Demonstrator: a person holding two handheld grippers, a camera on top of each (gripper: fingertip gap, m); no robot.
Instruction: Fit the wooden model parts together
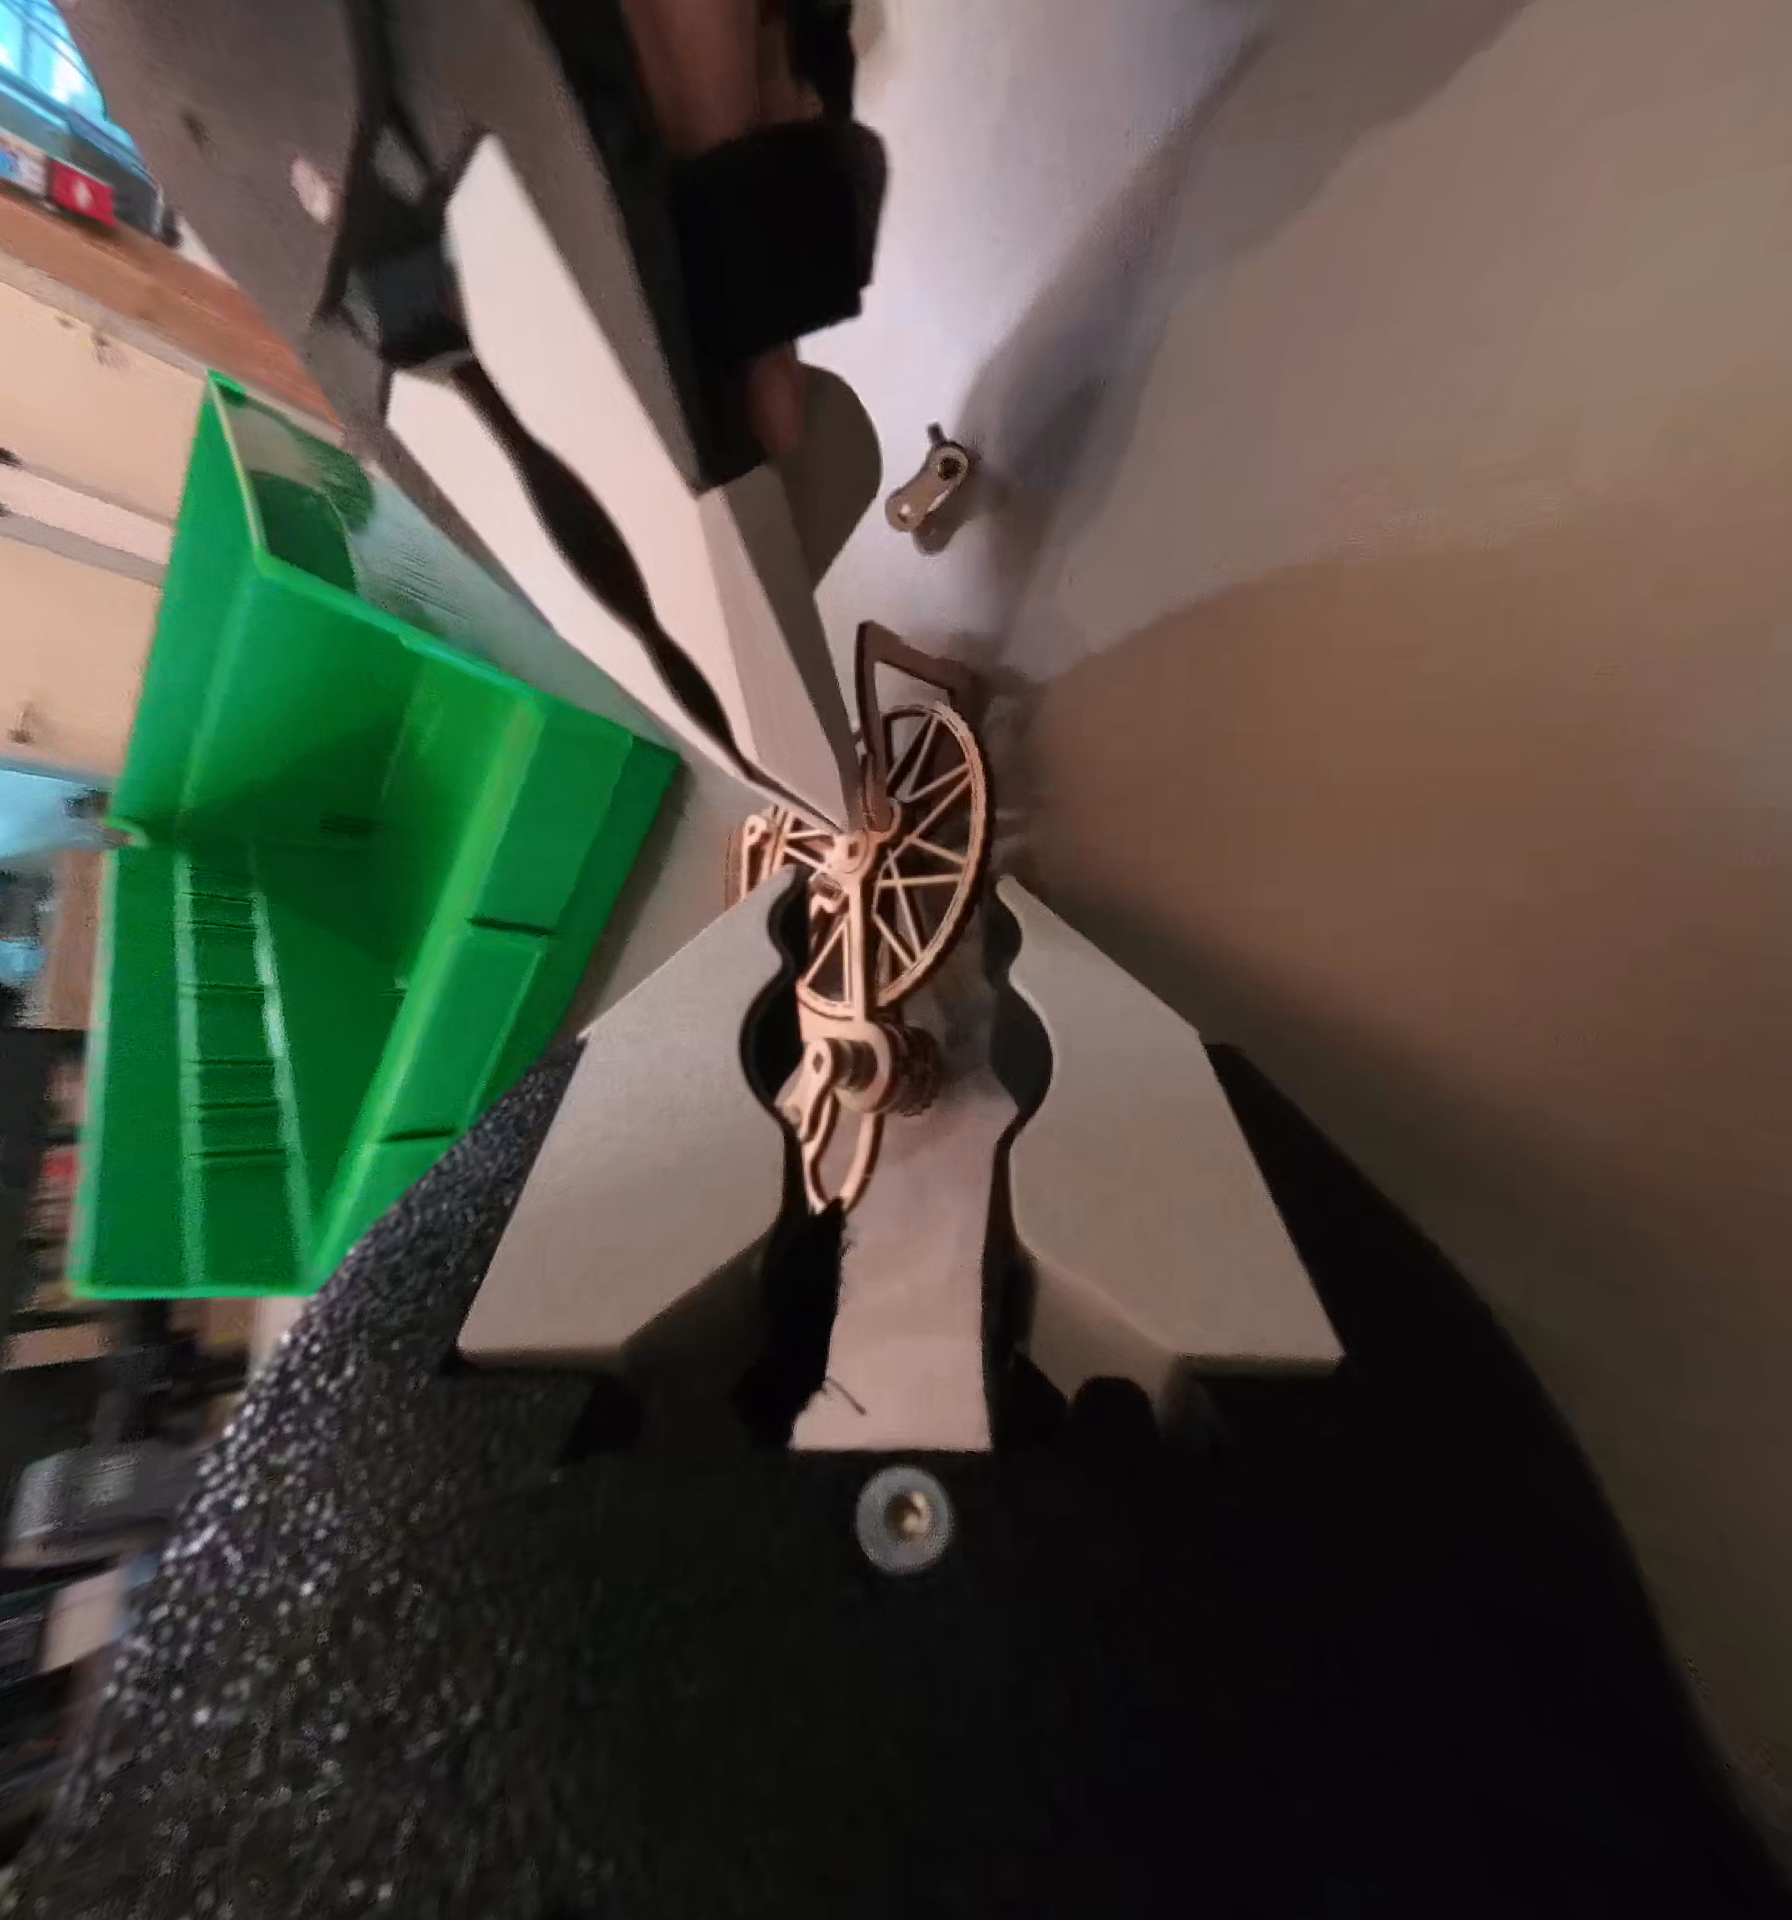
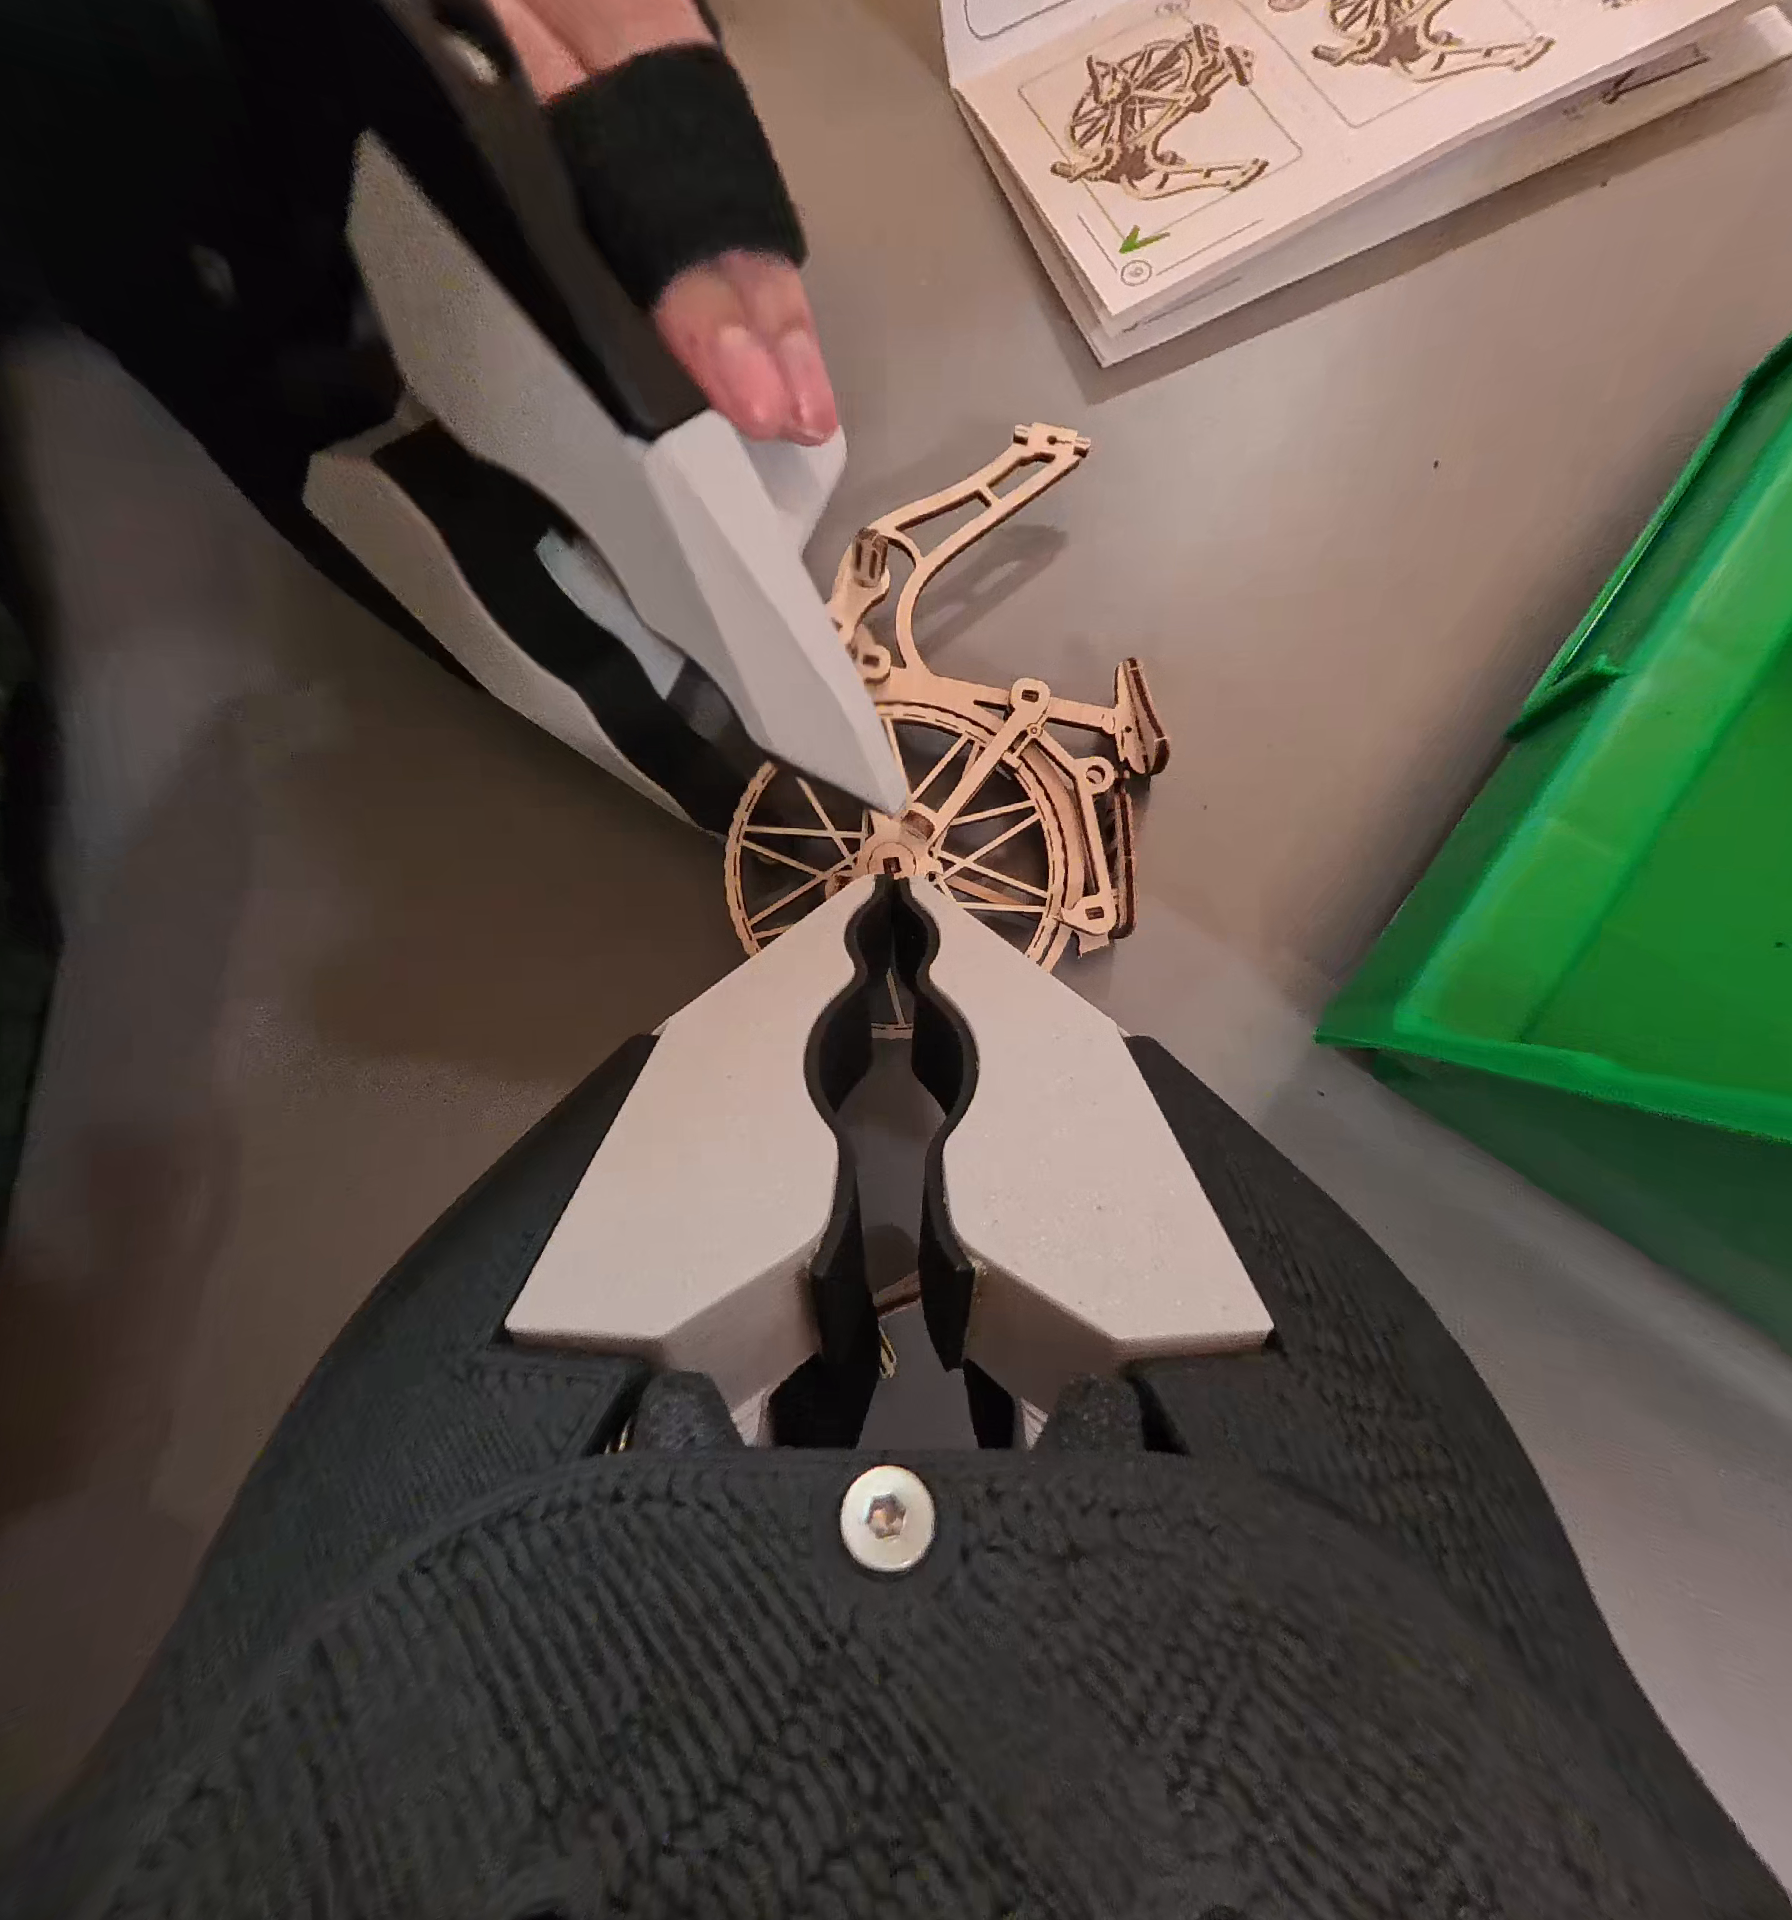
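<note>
We are looking at a pale, laser-cut wooden model (image 2: pixel 1017 769) with a spoked wheel and a curved frame arm, which is lying near the middle of the grey worktop (image 2: pixel 352 831). We are bringing both grey-fingered grippers with black bodies to the wheel's hub. The right gripper (image 2: pixel 887 883) is reaching in from the near side. Its fingers are standing together, the tips meeting right at the hub. We are not making out whether anything small is sitting between them.

The left gripper (image 2: pixel 819 800) is coming in from the left side of the worktop, held by a hand (image 2: pixel 736 312) in a black fingerless glove, and its near finger is pointing onto the hub. In its own view, the left gripper (image 1: pixel 892 894) is showing its fingers apart, with the model (image 1: pixel 923 831) standing between them. We cannot tell whether they are pressing on the wood. The right gripper (image 1: pixel 845 816) is showing there too, its tips touching the hub from above.

A bright green plastic bin (image 2: pixel 1650 831) is sitting toward the right edge of the worktop, apart from the model. An open white instruction booklet (image 2: pixel 1287 156) is lying at the far right corner. A small loose wooden link piece (image 1: pixel 928 488) is lying beyond the model, well clear of it.
</note>
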